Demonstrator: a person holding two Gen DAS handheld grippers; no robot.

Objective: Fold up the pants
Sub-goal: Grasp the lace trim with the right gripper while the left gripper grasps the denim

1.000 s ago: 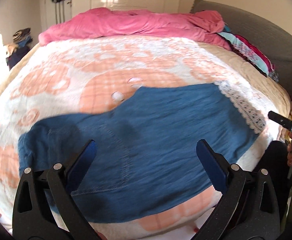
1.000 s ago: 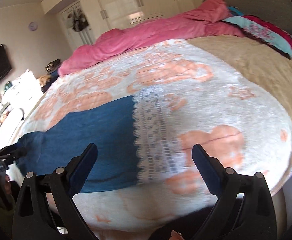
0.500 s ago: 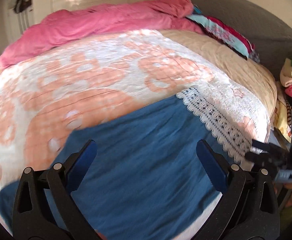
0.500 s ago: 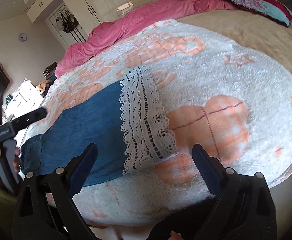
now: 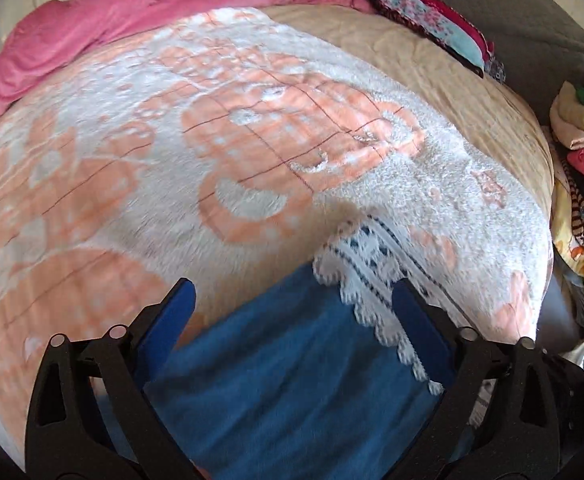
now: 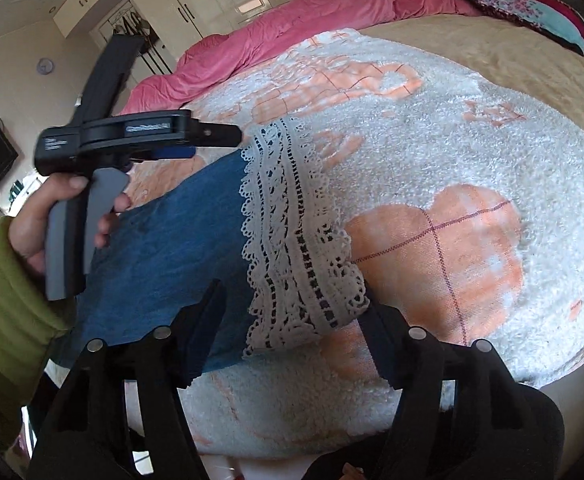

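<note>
Blue denim pants [image 5: 292, 376] with a white lace hem [image 5: 366, 276] lie flat on a white and peach blanket [image 5: 195, 128]. My left gripper [image 5: 292, 296] is open, just above the far corner of the hem. My right gripper [image 6: 294, 300] is open over the near corner of the lace hem [image 6: 292, 240]. In the right wrist view the pants [image 6: 163, 256] run off to the left, and the left gripper [image 6: 195, 142], held by a hand in a green sleeve, hovers above the hem's far corner.
A pink duvet [image 5: 131, 4] lies bunched along the far side of the bed. A beige cover [image 5: 432, 76] and patterned bedding [image 5: 432, 20] lie at the right. A pile of clothes [image 5: 580, 168] stands beside the bed. Wardrobes [image 6: 219, 0] line the far wall.
My left gripper has swung right along the pants, from the waist end to the lace hem. My right gripper has come closer to the hem's near corner. Both stay open.
</note>
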